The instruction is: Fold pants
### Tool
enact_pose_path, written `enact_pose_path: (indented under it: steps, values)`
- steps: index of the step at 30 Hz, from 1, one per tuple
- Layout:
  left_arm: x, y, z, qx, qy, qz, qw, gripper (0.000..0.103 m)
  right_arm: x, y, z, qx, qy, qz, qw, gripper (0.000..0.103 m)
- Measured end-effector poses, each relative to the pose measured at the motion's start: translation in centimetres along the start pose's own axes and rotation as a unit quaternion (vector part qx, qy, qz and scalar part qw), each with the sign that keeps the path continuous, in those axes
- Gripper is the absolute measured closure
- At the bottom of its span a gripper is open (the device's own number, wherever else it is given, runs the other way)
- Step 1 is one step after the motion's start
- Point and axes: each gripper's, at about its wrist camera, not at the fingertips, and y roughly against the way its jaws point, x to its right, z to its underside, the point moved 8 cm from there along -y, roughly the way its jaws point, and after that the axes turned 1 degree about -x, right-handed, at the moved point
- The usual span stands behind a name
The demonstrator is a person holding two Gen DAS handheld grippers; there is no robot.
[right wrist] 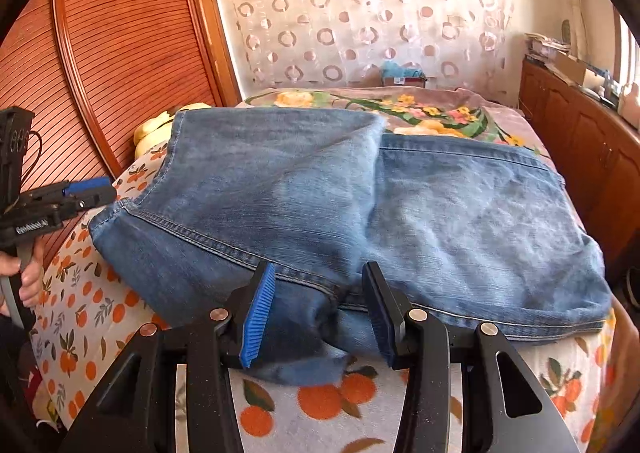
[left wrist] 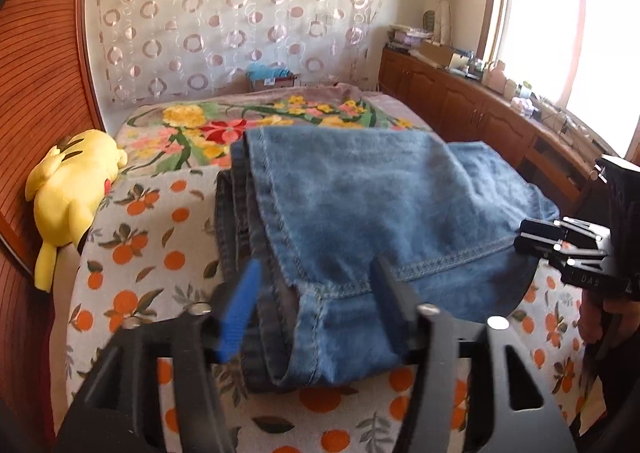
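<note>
Faded blue denim jeans point(right wrist: 280, 189), folded over on themselves with pale stitched seams and a frayed hem, lie on a bed point(left wrist: 132, 237) under a soft sheet printed with oranges; a floral blanket point(left wrist: 224, 121) covers the far half, and a yellow plush toy point(left wrist: 76, 197) rests against the ribbed wooden panel beside it. The left claw point(left wrist: 316, 285), pointing down at the near hem, stands wide, its ridged blue pad and black finger on either side of the fold, clear of the cloth. The right claw point(right wrist: 320, 293) hangs half-open over the seam edge of the jeans, pads apart from the denim. A hand point(right wrist: 28, 277) grips the left tool's handle.
</note>
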Motion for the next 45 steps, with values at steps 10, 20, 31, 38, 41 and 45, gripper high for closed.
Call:
enact_pose_path:
  steps: [10,20,31,38,41,45]
  values:
    - [5.5,-2.9,-5.4,0.025,-0.042,0.048,0.9976,0.026,4.3,3.5,1.2,0.004,-0.029,0.053,0.998,0.056]
    - [9.9,-7.5,-6.2,0.005,-0.077,0.065,0.9949,0.017,9.4,6.8,3.1,-0.004,-0.067,0.118,0.991,0.056]
    - [10.2,-10.2,-4.5,-0.015,-0.082,0.056,0.9949,0.017,14.3,9.6,5.2,-0.034,-0.084,0.184,0.979,0.056]
    - [10.3,-10.5,-3.9,-0.011,-0.091,0.052,0.9944,0.017,15.9,7.7,4.6,-0.054,-0.1,0.192,0.975,0.056]
    - [10.3,-10.3,-3.9,-0.008,-0.089,0.053,0.9946,0.017,16.0,6.7,4.2,-0.061,-0.099,0.186,0.976,0.056]
    - [10.2,-10.2,-3.9,-0.008,-0.087,0.052,0.9948,0.017,16.4,6.0,3.5,-0.056,-0.111,0.174,0.977,0.051]
